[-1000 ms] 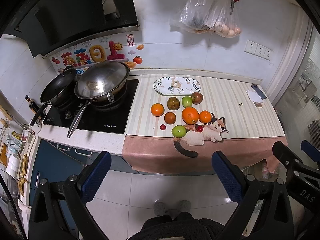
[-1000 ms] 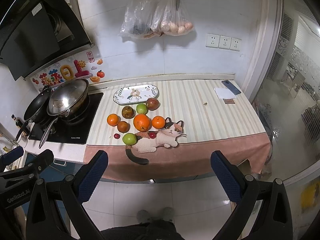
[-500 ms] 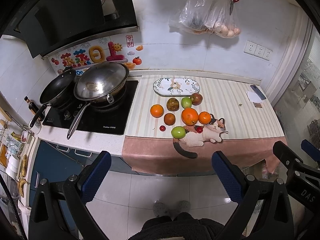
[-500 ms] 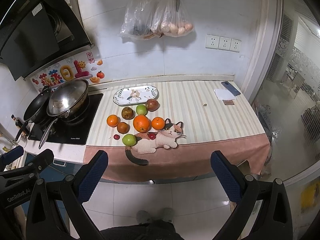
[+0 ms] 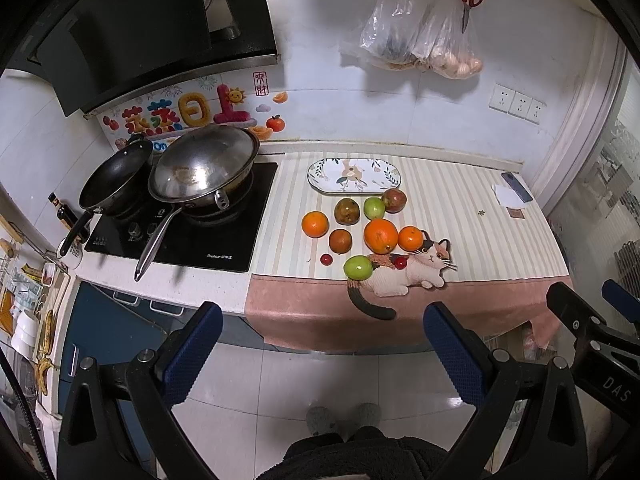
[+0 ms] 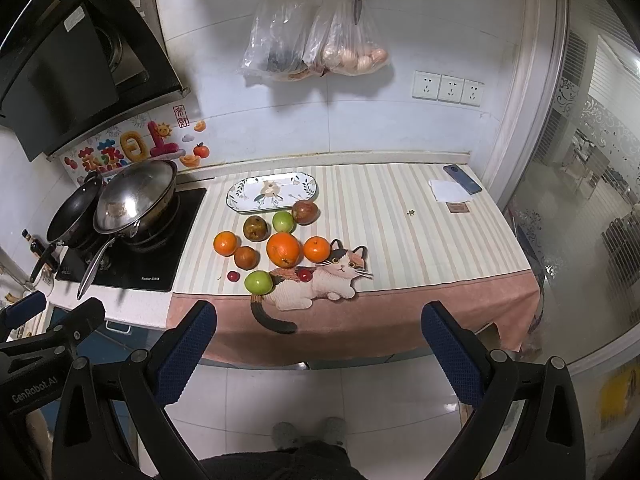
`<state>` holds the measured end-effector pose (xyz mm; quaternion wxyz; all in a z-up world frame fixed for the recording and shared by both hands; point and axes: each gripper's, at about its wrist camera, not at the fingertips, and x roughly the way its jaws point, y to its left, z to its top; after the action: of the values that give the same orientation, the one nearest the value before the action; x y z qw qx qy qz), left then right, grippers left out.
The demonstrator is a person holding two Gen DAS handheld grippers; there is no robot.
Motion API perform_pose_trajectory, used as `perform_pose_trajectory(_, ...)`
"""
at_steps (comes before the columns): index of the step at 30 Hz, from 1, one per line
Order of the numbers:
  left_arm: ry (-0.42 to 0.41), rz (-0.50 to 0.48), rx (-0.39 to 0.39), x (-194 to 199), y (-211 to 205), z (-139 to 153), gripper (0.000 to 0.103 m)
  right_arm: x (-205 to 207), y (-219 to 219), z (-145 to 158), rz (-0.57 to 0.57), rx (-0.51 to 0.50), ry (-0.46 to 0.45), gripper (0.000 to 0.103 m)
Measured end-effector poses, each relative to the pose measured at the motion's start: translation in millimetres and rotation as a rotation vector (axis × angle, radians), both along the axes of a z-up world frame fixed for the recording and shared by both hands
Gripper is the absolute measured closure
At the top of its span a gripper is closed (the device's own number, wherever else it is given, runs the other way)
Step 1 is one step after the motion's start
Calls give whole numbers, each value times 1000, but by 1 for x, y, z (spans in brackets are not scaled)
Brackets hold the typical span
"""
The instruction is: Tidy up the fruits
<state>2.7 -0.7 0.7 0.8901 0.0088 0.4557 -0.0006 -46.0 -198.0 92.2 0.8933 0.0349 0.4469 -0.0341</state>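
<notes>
Several fruits lie loose on the striped counter cloth: a large orange (image 5: 380,235) (image 6: 283,249), two smaller oranges (image 5: 315,224) (image 5: 411,238), green apples (image 5: 358,267) (image 5: 374,207), brownish fruits (image 5: 346,211) and two small red ones (image 5: 326,258). An empty oval patterned plate (image 5: 354,175) (image 6: 273,192) sits behind them. My left gripper (image 5: 320,344) and right gripper (image 6: 318,344) are both open and empty, held well back from the counter above the floor.
A stove (image 5: 180,232) with a steel wok (image 5: 204,168) and a black pan (image 5: 114,178) stands left of the fruits. A phone and paper (image 6: 456,186) lie at the counter's far right. Bags (image 6: 316,48) and scissors hang on the wall. A glass door (image 6: 580,200) is at the right.
Both views have crept slightly nearer the counter. The fruits and plate have not moved, and both grippers stay open.
</notes>
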Motion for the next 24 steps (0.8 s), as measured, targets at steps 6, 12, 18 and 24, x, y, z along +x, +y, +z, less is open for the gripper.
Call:
perform_pose_trajectory(6,-1,0,-2,4,0,2,0,6,2,2,1,0,-3,0)
perform_pose_trajectory(12,-3,-1,-3,7,1,5,0,6,3,3,2,2,-5,0)
perform_pose_trajectory(18,-1,-3,-5,7,0,5,0,7,3,3,3,3,-4,0)
perform_pose_trajectory(24,2,-3,-10,6,1,4,0,8,6,5,2,1,-6,0)
